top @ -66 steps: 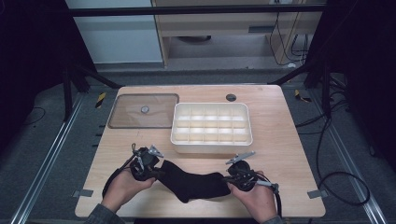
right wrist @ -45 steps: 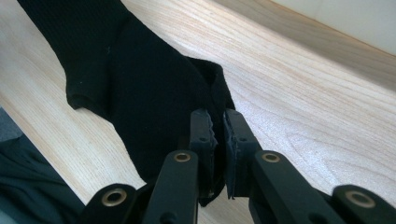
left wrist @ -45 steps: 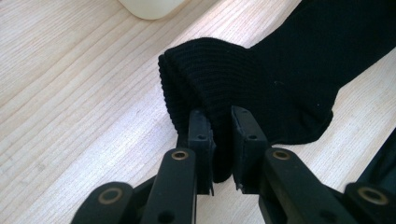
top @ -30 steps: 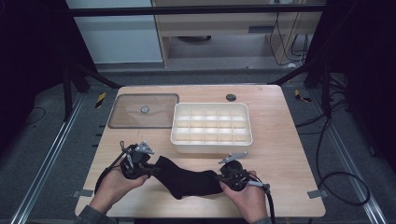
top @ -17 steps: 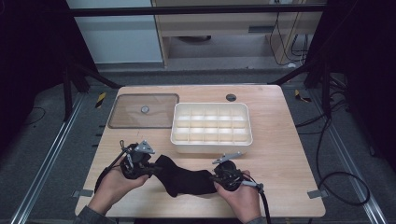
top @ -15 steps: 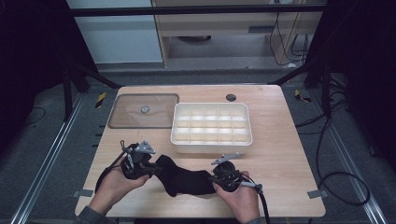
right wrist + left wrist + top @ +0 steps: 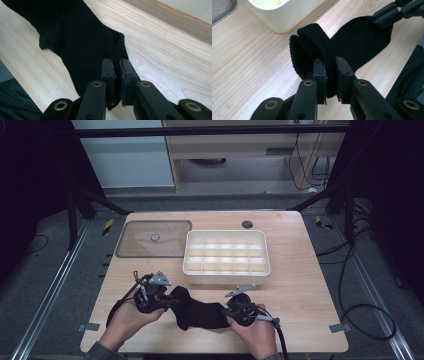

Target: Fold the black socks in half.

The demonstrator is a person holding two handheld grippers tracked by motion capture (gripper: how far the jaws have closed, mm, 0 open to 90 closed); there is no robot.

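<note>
A black sock [image 7: 200, 312] lies stretched across the near part of the wooden table [image 7: 300, 285], between my two grippers. My left gripper [image 7: 169, 301] is shut on the sock's ribbed cuff [image 7: 317, 47], which bulges in a fold above the pinching jaws of the left gripper [image 7: 330, 80]. My right gripper [image 7: 229, 312] is shut on the sock's thin toe end [image 7: 116, 47], a fold of fabric caught between the jaws of the right gripper [image 7: 117, 75]. The other gripper's black jaws [image 7: 397, 12] show at the far end of the sock [image 7: 362, 42]. Both hands hold the grippers low over the table.
A cream divided tray [image 7: 226, 257] stands just beyond the sock, its wall [image 7: 284, 15] close to the cuff. A clear lid [image 7: 154, 238] lies flat at the back left. A small dark disc [image 7: 247, 224] sits near the far edge.
The right gripper has moved left toward the left one with the toe end, so the sock now lies shorter and bunched. The left gripper has barely shifted.
</note>
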